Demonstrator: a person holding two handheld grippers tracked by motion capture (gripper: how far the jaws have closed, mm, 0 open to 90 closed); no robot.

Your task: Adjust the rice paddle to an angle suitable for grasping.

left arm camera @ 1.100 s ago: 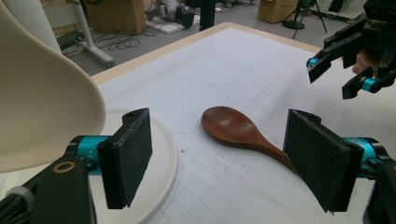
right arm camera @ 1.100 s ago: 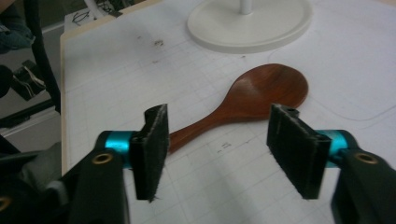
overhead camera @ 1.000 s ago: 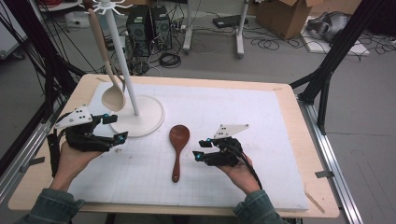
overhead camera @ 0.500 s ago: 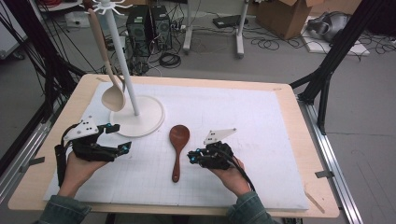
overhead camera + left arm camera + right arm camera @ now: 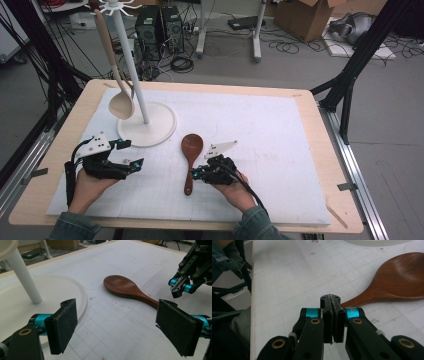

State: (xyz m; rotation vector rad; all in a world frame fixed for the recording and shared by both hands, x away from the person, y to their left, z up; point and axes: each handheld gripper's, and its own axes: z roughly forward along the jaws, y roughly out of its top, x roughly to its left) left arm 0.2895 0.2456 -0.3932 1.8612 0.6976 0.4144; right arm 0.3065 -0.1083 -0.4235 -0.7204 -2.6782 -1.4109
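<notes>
Lying flat on mat: dark reddish-brown wooden spoon [image 5: 190,156], glossy oval bowl, tapering handle.

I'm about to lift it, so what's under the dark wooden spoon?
The dark wooden spoon lies flat on the white gridded mat. Whatever sits beneath its bowl and handle is covered.

Beyond the wooden worktop [image 5: 320,125] lay a grey floor [image 5: 300,70] strewn with cables [image 5: 182,64]; a cardboard box [image 5: 300,15] sat at upper right, computer towers [image 5: 159,27] upper left.
</notes>
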